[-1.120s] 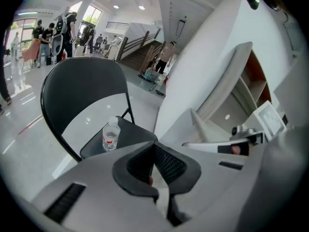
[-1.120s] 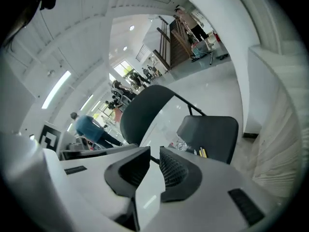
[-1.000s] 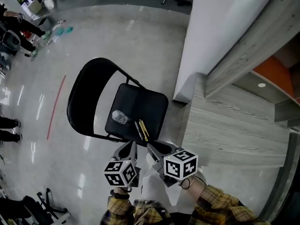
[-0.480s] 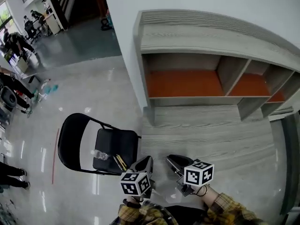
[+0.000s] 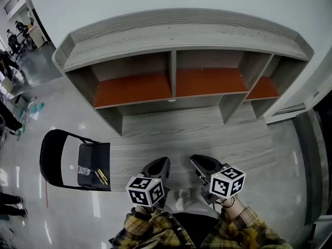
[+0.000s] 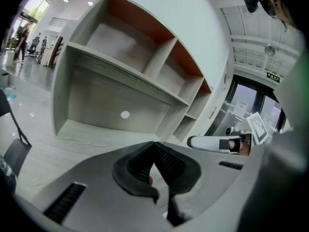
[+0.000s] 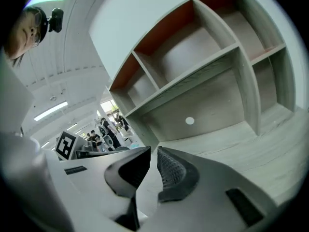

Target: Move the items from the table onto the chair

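A black folding chair (image 5: 52, 157) stands at the far left of the head view. A clear plastic bottle (image 5: 83, 169) and some yellow pencils (image 5: 101, 176) lie on its seat. Straight ahead is the grey wooden table (image 5: 197, 131), with a shelf unit (image 5: 176, 35) on its far side. Both grippers hover side by side before the table's near edge, pointing at it. My left gripper (image 5: 161, 163) (image 6: 154, 145) has its tips together with nothing between them. My right gripper (image 5: 197, 162) (image 7: 153, 151) shows a narrow gap between its tips and holds nothing.
The shelf has orange back panels (image 5: 207, 82) and several open compartments. A glossy floor (image 5: 67, 123) lies between chair and table. People and office chairs (image 5: 10, 61) are far off at the left edge. A glass door frame (image 5: 311, 154) runs along the right.
The view has swung right from the chair to the shelf and table, so the chair has slid to the far left. Both grippers have travelled along, still side by side and holding nothing.
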Motion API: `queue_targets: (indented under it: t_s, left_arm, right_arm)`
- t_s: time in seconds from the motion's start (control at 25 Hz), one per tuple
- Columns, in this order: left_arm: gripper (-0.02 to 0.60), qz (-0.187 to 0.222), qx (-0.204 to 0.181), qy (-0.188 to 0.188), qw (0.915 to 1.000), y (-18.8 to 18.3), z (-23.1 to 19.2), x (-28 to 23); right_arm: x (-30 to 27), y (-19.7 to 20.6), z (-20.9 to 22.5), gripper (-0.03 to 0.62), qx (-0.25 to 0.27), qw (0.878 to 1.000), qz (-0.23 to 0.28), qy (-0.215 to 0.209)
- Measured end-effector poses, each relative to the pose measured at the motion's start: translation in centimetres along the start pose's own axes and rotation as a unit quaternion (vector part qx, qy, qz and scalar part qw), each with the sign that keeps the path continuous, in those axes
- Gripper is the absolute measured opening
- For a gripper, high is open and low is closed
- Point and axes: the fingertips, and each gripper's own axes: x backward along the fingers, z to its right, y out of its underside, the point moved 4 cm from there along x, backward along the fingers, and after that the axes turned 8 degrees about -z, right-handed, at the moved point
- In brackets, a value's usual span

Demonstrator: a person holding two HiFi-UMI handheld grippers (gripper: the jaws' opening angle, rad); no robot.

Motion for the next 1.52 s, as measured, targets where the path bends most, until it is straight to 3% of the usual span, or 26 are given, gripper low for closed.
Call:
queue_targets:
  t_s: [0.28,0.68,1.52]
  left_arm:
    - [0.003,-0.024,-0.048,0.043,0.9976,-0.1,7.1,-2.5]
    - [0.003,-0.025,-0.076,0.067,0.9945,-1.6,8.4,-2.1]
    - [0.003,-0.02,-0.071,0.057,0.9957,-2.0,7.3,-1.0]
  right_arm:
    - [7.2,-0.2,2.8,0.037,0.031,0.998,0.034,0.04]
    - [8.6,-1.0,2.9,0.018,0.03,0.993,0.07,0.092]
    - [6.9,-0.9,1.3,0.017,0.032,0.997,0.048,0.052]
